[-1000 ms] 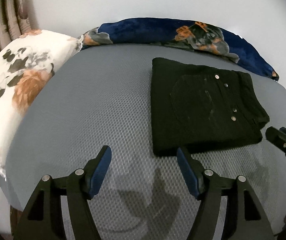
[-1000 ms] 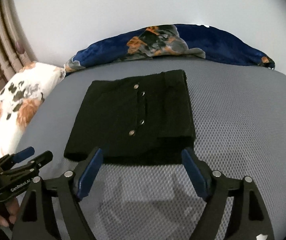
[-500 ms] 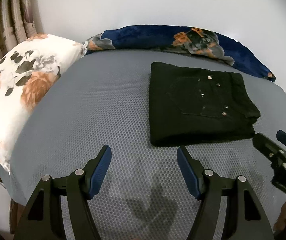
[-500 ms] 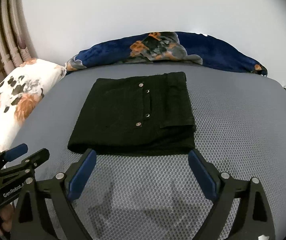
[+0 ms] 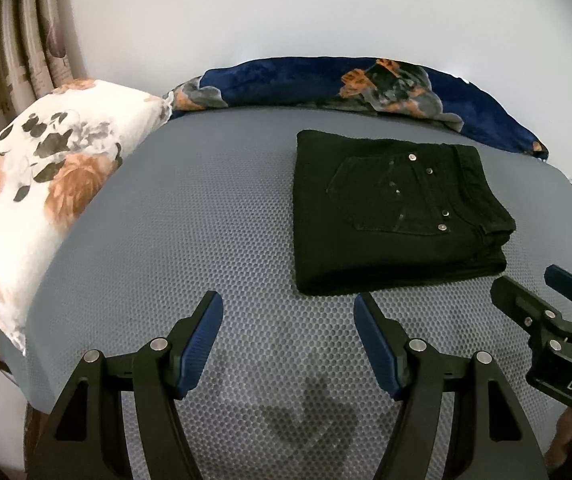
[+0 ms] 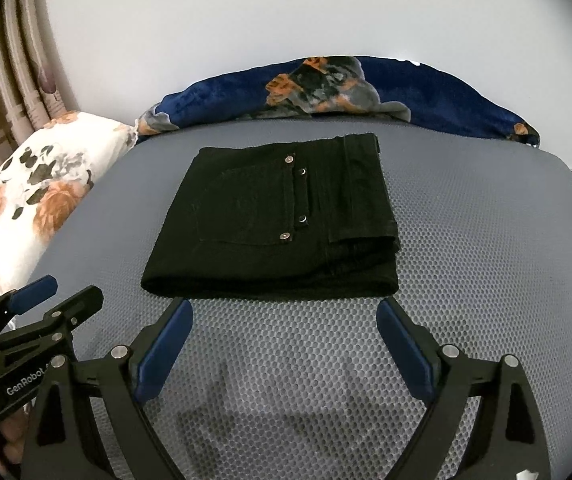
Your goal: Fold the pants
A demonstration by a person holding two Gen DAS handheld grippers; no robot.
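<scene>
Black pants (image 5: 394, 216) (image 6: 277, 220) lie folded into a compact rectangle on the grey mesh mattress (image 5: 165, 240), back pocket and rivets facing up. My left gripper (image 5: 286, 304) is open above bare mattress, just short of the pants' near left corner, with nothing between its blue pads. My right gripper (image 6: 284, 306) stands wide open just short of the pants' near edge, also with nothing in it. Each gripper shows in the other's view: the right gripper (image 5: 526, 280) at the right edge, the left gripper (image 6: 73, 286) at the lower left. Neither touches the pants.
A white floral pillow (image 5: 37, 184) (image 6: 25, 192) lies along the mattress's left side. A dark blue floral blanket (image 5: 326, 84) (image 6: 326, 84) lines the far edge against a white wall. Curtains (image 5: 17, 60) hang at the left.
Both grippers have drawn back from the folded pants toward the near edge. The right gripper's jaws have spread wider. The pants have not moved.
</scene>
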